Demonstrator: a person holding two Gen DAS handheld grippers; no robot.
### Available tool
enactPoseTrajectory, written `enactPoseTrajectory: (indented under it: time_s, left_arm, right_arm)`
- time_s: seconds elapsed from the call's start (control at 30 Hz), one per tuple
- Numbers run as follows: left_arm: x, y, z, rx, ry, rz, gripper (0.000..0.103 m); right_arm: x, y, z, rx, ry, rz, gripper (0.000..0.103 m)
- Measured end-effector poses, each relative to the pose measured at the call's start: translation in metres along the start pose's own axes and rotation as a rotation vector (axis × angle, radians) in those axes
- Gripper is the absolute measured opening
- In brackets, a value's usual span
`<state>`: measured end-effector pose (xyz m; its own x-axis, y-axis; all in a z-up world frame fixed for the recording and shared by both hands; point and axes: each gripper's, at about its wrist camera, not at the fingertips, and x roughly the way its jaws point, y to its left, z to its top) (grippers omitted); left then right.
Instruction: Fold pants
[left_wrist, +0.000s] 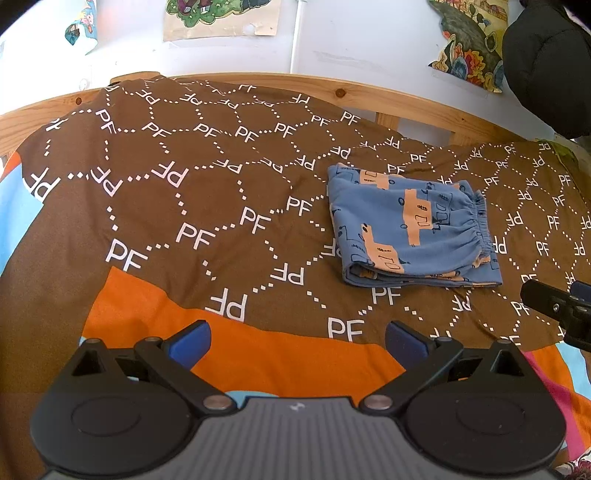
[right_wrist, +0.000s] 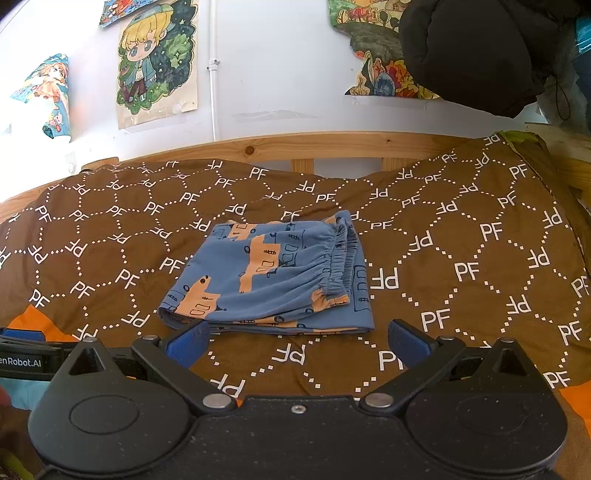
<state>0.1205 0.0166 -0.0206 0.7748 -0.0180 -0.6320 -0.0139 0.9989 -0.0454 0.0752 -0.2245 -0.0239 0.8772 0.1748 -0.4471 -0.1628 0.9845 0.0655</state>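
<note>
The blue pants (left_wrist: 410, 229) with orange patches lie folded in a compact stack on the brown bedspread (left_wrist: 207, 206), waistband elastic to the right. My left gripper (left_wrist: 297, 343) is open and empty, well short and left of the pants. In the right wrist view the pants (right_wrist: 273, 280) lie just ahead of my right gripper (right_wrist: 297, 345), which is open and empty, its left fingertip (right_wrist: 190, 341) close to the stack's near edge. The right gripper's side shows at the right edge of the left wrist view (left_wrist: 557, 306).
The bedspread (right_wrist: 461, 258) covers a bed with a wooden rail (right_wrist: 295, 147) along the white wall. Posters (right_wrist: 155, 62) hang on the wall. A black padded garment (right_wrist: 476, 51) hangs at upper right. Orange and blue bedding (left_wrist: 240, 354) lies near me.
</note>
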Motion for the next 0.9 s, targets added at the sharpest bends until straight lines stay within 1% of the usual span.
enactPoseTrajectory:
  time_s: [0.77,0.9]
  left_arm:
    - [0.0001,0.0003,-0.0011,0.007,0.002,-0.007,0.103]
    - [0.0000,-0.0003,0.0024,0.005,0.024,0.007,0.103]
  right_arm:
    - [0.0003,-0.0006,0.0000,0.001,0.001,0.001,0.102]
    - [0.0003,-0.0007,0.0001,0.001,0.001,0.001,0.102]
